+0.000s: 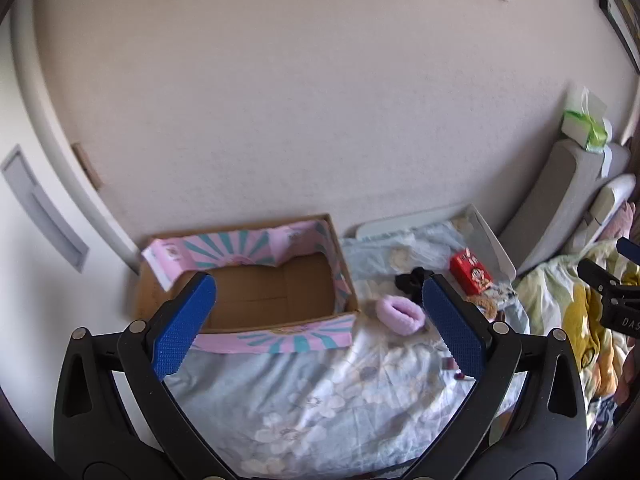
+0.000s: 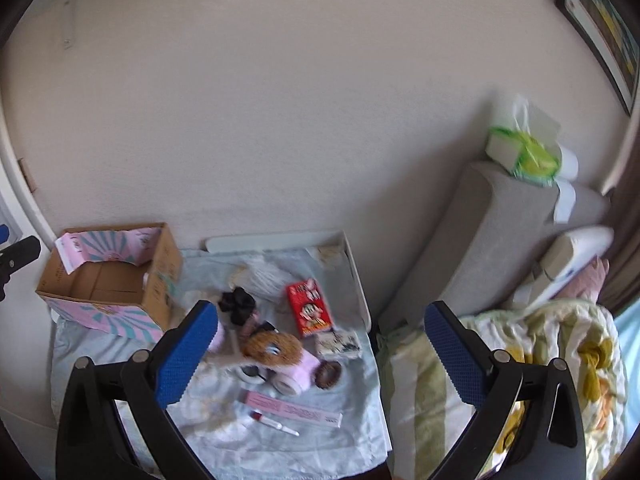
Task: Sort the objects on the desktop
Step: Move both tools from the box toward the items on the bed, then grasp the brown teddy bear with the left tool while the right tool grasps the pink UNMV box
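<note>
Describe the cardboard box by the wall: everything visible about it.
The cardboard box is open-topped, brown corrugated card inside with fold lines on its floor, and nothing visible in it. A pink and teal sunburst print covers its flaps, one folded outward at the front. It sits upright on the floral cloth, its back near the wall, left of the pink scrunchie. Neither tongs touch it.

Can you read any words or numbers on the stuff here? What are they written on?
"DAS": white letters on the black right gripper, cut off at the picture's edge.
Red snack box: print too blurred to read.
Long pink carton: small print, unreadable.
Pink and teal cardboard box: labels too blurred.
</note>
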